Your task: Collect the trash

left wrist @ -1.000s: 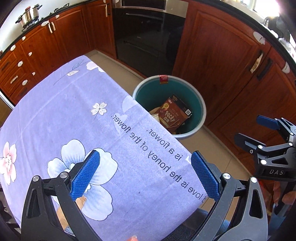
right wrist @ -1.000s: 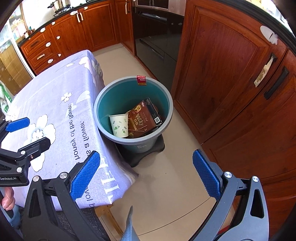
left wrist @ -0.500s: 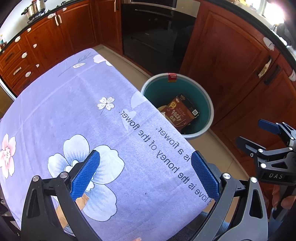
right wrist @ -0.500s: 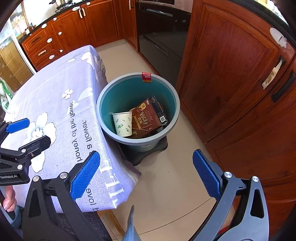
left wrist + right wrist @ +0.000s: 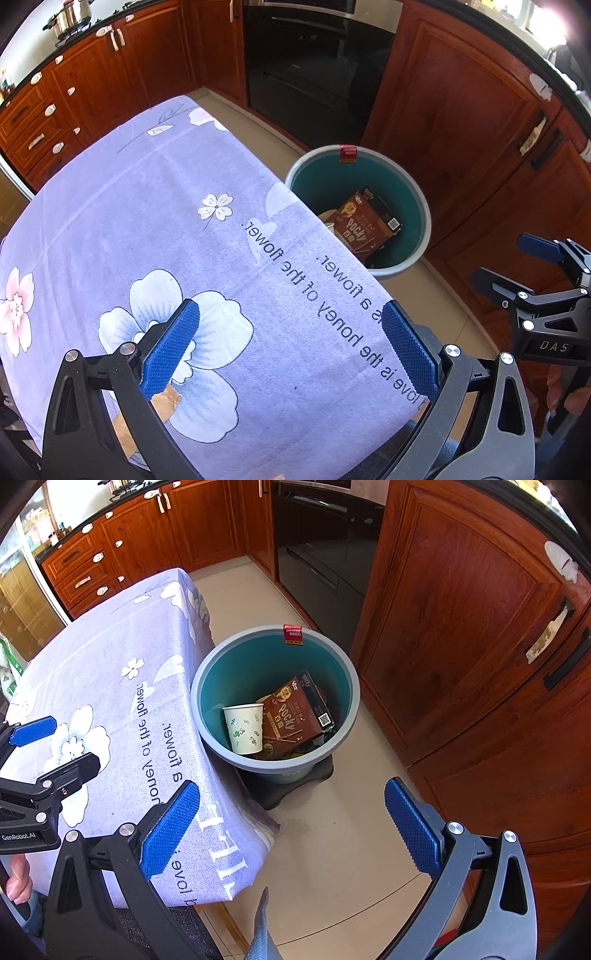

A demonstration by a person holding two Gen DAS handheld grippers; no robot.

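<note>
Left wrist view: left gripper spread wide, nothing in it, over the purple tablecloth. Right gripper same, wide and empty over the floor. Pocky box and paper cup sit inside the teal bin just beside the table
</note>
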